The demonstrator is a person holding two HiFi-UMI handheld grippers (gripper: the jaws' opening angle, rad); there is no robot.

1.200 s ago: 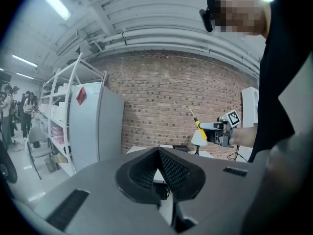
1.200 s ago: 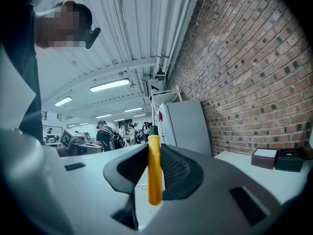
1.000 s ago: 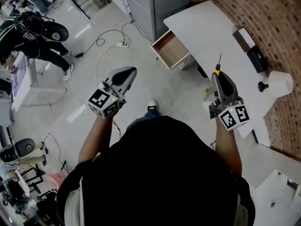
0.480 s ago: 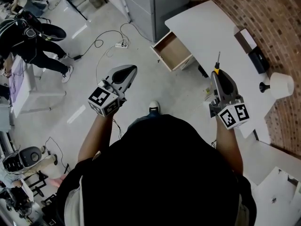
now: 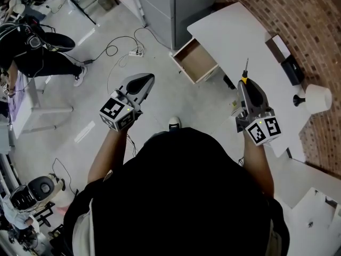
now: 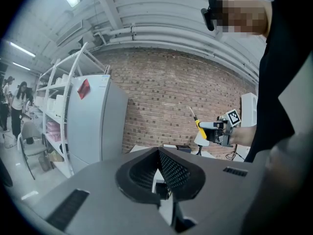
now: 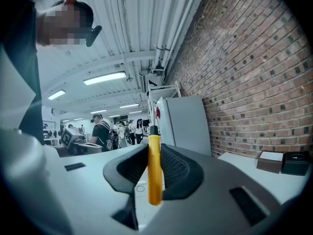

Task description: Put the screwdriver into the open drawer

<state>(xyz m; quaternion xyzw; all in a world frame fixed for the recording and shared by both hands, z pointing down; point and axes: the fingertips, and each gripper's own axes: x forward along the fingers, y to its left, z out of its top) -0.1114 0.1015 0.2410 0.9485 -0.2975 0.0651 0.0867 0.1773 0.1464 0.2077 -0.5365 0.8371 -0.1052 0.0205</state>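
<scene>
Nearest, my right tongs (image 7: 154, 177) are clenched on the slim screwdriver with the yellow plastic handle (image 7: 154, 173), which stands upright between the ribbed black pads, its dark collar and metal shaft rising above them. In the head view the right tongs (image 5: 244, 84) are held out over the edge of the white desktop (image 5: 229, 31), with the screwdriver (image 5: 245, 72) pointing away from me. My left tongs (image 5: 145, 81) hang over bare floor; their own view shows the jaws brought together at the tips with nothing between them (image 6: 159, 173). Farther off, the small open drawer of pale wood (image 5: 195, 58) juts from the desk's near side, well apart from the screwdriver and to its left. Behind it stands a tall grey metal cabinet (image 5: 176, 4), with a red brick wall (image 5: 303, 15) to the right. I judge two risks. The grip is on the smooth handle alone, so a tilt toward the drawer could let the tool pivot or slip. A release made short of the drawer would drop it on the floor or desktop. Against the view one second earlier, both tongs keep the same pose and grip and the drawer sits almost where it was. Only the floor clutter at the left edge has slid, so I have shifted slightly.
</scene>
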